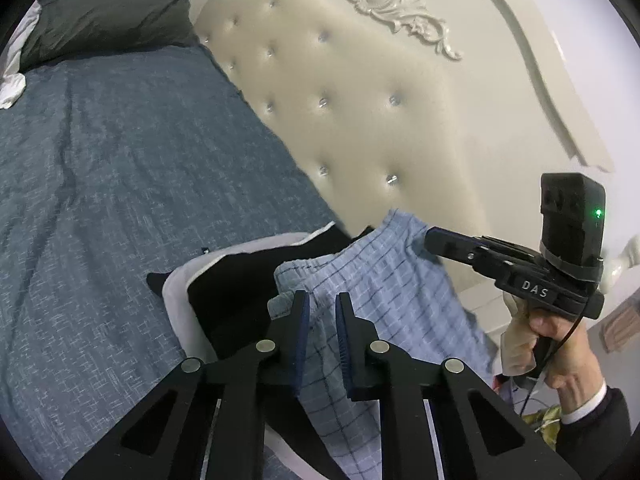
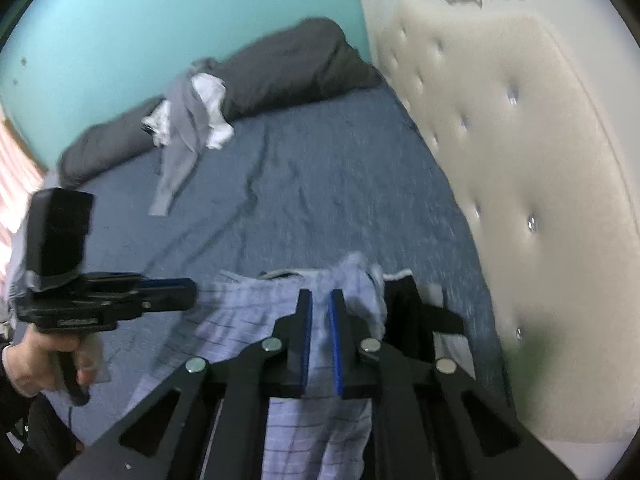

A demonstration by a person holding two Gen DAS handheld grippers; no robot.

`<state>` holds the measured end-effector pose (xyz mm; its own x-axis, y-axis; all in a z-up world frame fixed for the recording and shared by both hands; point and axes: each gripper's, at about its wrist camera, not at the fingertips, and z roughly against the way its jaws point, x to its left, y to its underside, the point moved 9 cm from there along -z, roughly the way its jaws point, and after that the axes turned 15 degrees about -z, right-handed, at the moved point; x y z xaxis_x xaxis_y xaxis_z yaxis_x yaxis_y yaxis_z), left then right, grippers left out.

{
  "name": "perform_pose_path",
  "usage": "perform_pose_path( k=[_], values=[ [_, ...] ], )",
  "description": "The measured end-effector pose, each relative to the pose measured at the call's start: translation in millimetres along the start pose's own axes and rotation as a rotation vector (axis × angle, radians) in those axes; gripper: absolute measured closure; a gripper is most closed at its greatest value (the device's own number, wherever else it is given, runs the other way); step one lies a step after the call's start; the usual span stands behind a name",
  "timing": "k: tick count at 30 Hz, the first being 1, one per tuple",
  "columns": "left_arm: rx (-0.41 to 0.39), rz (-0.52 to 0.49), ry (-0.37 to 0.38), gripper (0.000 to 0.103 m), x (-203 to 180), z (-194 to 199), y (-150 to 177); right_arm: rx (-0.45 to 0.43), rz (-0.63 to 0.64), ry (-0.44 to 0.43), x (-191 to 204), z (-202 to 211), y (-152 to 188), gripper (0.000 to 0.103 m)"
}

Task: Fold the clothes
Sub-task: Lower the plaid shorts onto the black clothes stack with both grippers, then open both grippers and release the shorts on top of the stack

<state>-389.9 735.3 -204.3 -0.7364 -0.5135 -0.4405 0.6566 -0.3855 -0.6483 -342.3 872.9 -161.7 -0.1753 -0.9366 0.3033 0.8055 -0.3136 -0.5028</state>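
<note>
Both tongs pinch the pale blue checked shorts: left tongs (image 1: 322,300) and right tongs (image 2: 320,298) each nipping cloth at an edge, over the blue bed (image 1: 120,160) beside the padded headboard (image 1: 340,100). Light, limp cotton (likely to sag); best held at the waistband corners.

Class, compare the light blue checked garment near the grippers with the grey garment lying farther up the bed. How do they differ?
The checked garment is pale blue with dark grid lines; the grey garment is plain. The checked garment sits between both grippers' jaws beside a black garment; the grey garment lies untouched, draped over white cloth. Both rest crumpled on the blue bedspread.
</note>
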Motion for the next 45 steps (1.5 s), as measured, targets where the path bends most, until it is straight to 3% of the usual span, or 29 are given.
perform_pose_path(
  k=[5,9,13,14,17,18,23,25,27,30,39,45],
  values=[
    [0.044,-0.018,-0.063,0.088,10,-6,8,-0.017,-0.089,0.102,-30,-11,2,0.095],
    [0.021,-0.016,-0.087,0.088,15,7,7,-0.101,-0.139,0.041,-36,18,-5,0.095],
    [0.006,-0.030,-0.071,0.088,5,25,9,-0.109,-0.207,-0.071,-41,52,10,0.093],
    [0.004,-0.037,-0.066,0.088,1,29,11,-0.102,-0.205,-0.076,-42,58,17,0.091],
    [0.001,-0.058,-0.044,0.087,-14,39,19,-0.077,-0.207,-0.087,-44,68,43,0.069],
    [0.001,-0.062,-0.035,0.086,-18,41,22,-0.068,-0.208,-0.089,-45,71,52,0.066],
    [0.012,-0.067,-0.008,0.079,-38,42,38,-0.052,-0.201,-0.051,-53,72,81,0.066],
    [0.017,-0.058,-0.008,0.076,-41,41,43,-0.052,-0.203,-0.033,-56,69,88,0.068],
    [0.020,-0.047,-0.009,0.072,-44,39,48,-0.057,-0.204,-0.048,-57,68,91,0.092],
    [0.020,-0.028,-0.007,0.067,-47,35,51,-0.071,-0.227,-0.091,-58,69,95,0.101],
    [0.058,-0.021,-0.045,0.067,-41,22,66,-0.188,-0.340,-0.129,-80,92,95,0.102],
    [0.071,-0.015,-0.051,0.067,-36,19,72,-0.153,-0.418,-0.121,-96,79,102,0.102]
  ],
)
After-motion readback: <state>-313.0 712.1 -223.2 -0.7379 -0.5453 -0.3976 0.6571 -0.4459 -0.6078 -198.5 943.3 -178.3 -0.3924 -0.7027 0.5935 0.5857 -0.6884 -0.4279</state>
